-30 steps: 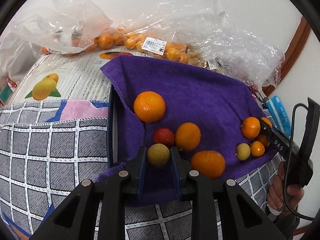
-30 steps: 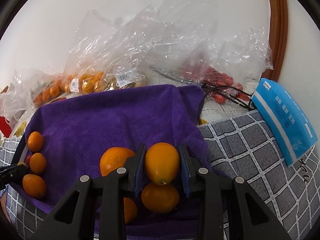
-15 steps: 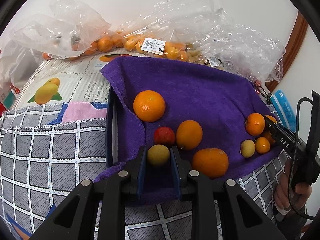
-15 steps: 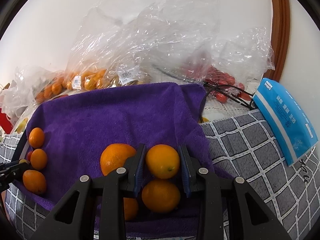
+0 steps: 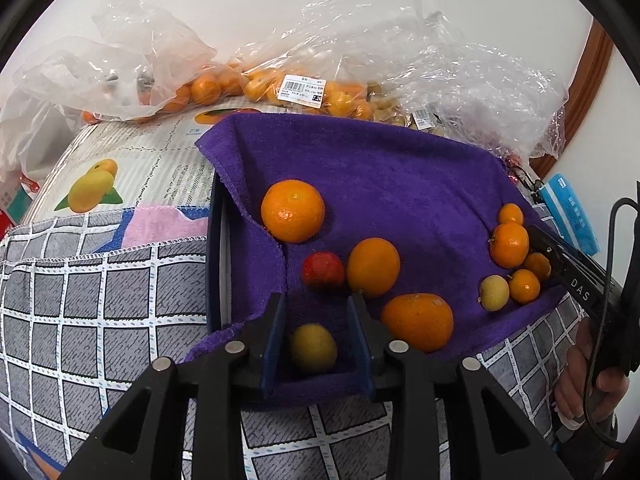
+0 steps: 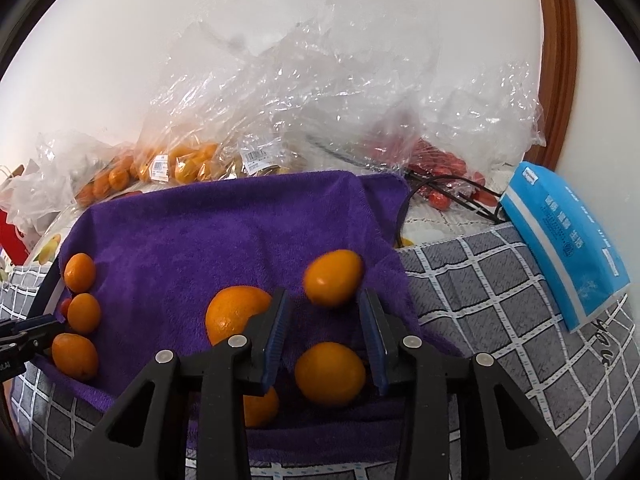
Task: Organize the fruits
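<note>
Both tools' jaws are opening, fruit loose between them on the purple towel (image 5: 400, 184).

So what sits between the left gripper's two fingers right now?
A small yellow-green fruit lies on the purple towel between the opening left gripper fingers, pads clear of it; the left wrist view shows this.

Eight oranges (image 5: 292, 211); two yellow fruits (image 5: 313, 347); one red fruit (image 5: 323, 269).

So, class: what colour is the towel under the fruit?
Purple towel; clearest in the left wrist view.
</note>
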`<state>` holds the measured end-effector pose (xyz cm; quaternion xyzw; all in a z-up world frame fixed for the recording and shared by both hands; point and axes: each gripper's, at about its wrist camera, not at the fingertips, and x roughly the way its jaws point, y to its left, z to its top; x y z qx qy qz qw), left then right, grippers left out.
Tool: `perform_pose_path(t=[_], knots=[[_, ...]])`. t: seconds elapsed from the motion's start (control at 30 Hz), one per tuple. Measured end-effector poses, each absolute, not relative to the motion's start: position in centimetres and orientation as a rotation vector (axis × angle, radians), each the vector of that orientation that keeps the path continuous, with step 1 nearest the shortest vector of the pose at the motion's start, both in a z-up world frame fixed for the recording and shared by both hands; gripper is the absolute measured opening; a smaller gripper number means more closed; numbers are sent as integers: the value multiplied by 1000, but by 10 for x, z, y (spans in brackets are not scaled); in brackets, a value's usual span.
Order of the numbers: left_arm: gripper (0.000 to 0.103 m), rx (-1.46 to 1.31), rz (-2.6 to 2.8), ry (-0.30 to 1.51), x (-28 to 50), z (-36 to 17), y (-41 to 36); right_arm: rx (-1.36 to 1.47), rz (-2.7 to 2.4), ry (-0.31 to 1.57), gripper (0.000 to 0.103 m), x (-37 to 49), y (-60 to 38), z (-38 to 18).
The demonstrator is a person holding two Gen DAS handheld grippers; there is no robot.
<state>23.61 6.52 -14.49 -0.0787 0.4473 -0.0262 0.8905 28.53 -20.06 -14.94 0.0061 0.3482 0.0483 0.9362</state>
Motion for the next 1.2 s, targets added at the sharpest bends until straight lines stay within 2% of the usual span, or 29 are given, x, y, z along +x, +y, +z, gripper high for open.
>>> perform_pose_path(t=[0.33, 0.73, 0.77, 0.87, 0.93, 1.0, 1.07, 1.2], knots=[[46, -190, -54, 888, 206, -114, 71, 20, 96, 711, 44, 257, -198, -109], [57, -138, -70, 805, 138, -66, 47, 61, 88, 750, 44, 163, -191, -53], [60, -134, -64, 780, 128, -60, 44, 63, 86, 749, 44, 153, -191, -48], [77, -135, -40, 713, 104, -46, 41, 65, 80, 753, 44, 129, -191, -40], [81, -133, -46, 678, 87, -37, 38, 60, 85, 734, 53, 108, -192, -34], [84, -123, -47, 658, 71, -30, 35, 57, 82, 688, 77, 86, -192, -26], [87, -112, -50, 637, 55, -25, 32, 49, 78, 655, 84, 69, -192, -21], [89, -81, -50, 610, 28, -16, 22, 35, 63, 612, 91, 38, -192, -11]])
